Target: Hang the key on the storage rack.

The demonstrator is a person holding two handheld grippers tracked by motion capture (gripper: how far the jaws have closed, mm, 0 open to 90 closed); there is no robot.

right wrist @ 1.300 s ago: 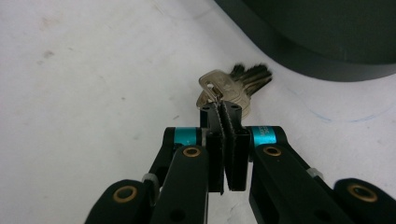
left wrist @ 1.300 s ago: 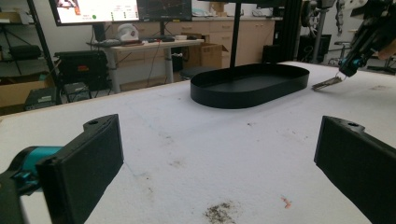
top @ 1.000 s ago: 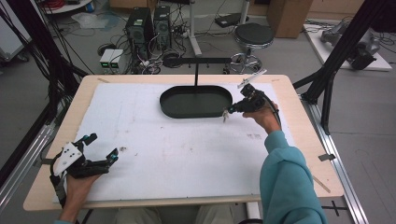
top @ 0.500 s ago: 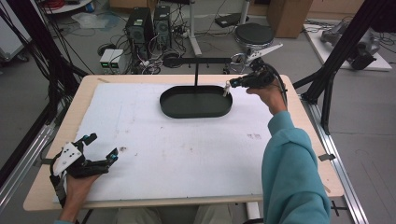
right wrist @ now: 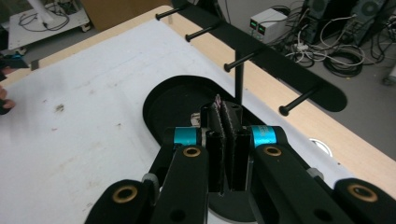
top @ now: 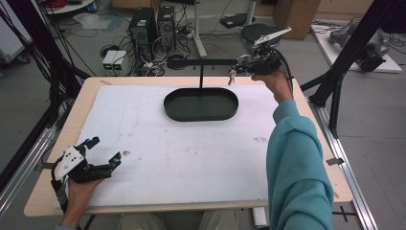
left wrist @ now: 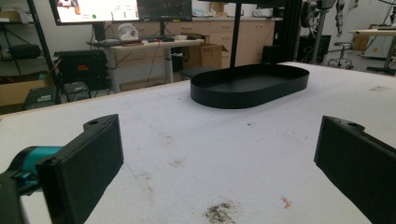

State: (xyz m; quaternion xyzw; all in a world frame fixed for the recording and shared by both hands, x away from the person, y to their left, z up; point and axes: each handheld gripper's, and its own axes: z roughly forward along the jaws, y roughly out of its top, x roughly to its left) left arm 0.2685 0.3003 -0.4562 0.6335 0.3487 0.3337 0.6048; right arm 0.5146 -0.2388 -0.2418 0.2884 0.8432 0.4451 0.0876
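The right gripper [top: 238, 70] is raised above the far edge of the table, at about 1 o'clock from the table's centre in the high view, level with the black horizontal hanger bar [top: 210, 62]. Its jaws are pressed together on a small pale metallic object [top: 231, 75] that hangs from their tips; it is too small to identify. In the right gripper view the closed right gripper [right wrist: 227, 116] shows only a sliver of something pinched at the tips, with a small pale part at their left side.

The bar stands on a thin black upright post [top: 201, 77] rising from the far rim of the black oval metal tray [top: 201, 104]. In the right gripper view four black pegs project from the bar; the nearest black peg [right wrist: 238, 60] is just beyond the jaw tips. The tray lies at 12 o'clock on the white foam board [top: 182, 148] covering the wooden table [top: 306, 120].

The left gripper [top: 103, 154] rests low at 8 o'clock near the table's near left corner, well apart from the tray. Its jaws stand wide open with nothing between them, as the left gripper view confirms. The person's teal sleeve [top: 297, 163] runs along the right side.
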